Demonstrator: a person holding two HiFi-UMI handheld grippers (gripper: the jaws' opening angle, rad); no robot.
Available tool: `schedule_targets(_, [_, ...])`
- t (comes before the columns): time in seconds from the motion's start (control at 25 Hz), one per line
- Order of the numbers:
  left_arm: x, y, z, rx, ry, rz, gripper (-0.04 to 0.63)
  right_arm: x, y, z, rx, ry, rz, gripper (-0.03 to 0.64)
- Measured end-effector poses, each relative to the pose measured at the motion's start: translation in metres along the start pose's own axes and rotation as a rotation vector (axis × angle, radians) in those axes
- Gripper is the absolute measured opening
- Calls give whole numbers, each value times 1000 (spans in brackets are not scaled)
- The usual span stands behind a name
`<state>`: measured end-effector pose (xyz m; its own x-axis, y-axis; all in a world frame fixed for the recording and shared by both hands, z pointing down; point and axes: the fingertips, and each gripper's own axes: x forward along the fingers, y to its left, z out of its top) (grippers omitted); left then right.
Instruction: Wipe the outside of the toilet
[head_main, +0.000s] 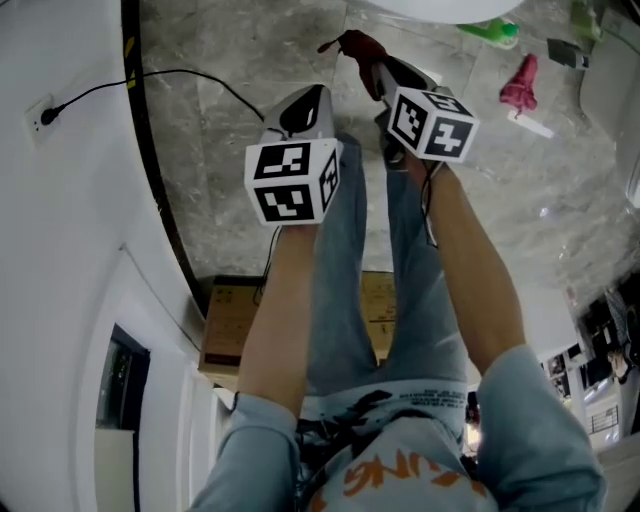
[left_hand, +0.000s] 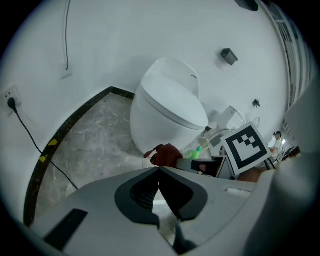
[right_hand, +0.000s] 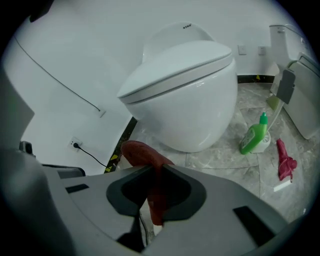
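The white toilet (right_hand: 185, 95) stands on the marble floor ahead of both grippers; in the head view only its rim (head_main: 440, 8) shows at the top edge. My right gripper (right_hand: 152, 167) is shut on a dark red cloth (right_hand: 142, 152), which bulges out ahead of the jaws and hangs down between them. That cloth (head_main: 355, 45) reaches toward the toilet in the head view. My left gripper (left_hand: 159, 169) is shut with nothing in it and hangs level beside the right gripper (head_main: 375, 72), short of the bowl (left_hand: 167, 112).
A green bottle (right_hand: 255, 135) and a pink cloth (right_hand: 285, 160) lie on the floor right of the toilet. A black cord (head_main: 190, 75) runs from a wall socket (head_main: 45, 115) along the curved wall. A cardboard box (head_main: 235, 325) sits behind the person's legs.
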<state>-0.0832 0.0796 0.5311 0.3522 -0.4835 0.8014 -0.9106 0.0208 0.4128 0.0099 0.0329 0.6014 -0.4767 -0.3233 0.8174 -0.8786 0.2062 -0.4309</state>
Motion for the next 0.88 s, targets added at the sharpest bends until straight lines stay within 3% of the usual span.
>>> schedule_targets(0.36, [0, 65, -6, -29, 27, 3, -6, 61, 49, 22, 55, -73, 8, 51])
schedule_targets(0.64, [9, 88, -7, -29, 41, -2, -6, 94, 35, 48, 167, -155, -79, 48])
schedule_targets(0.88, [16, 90, -6, -28, 51, -4, -6, 99, 30, 52, 135, -147, -84, 49])
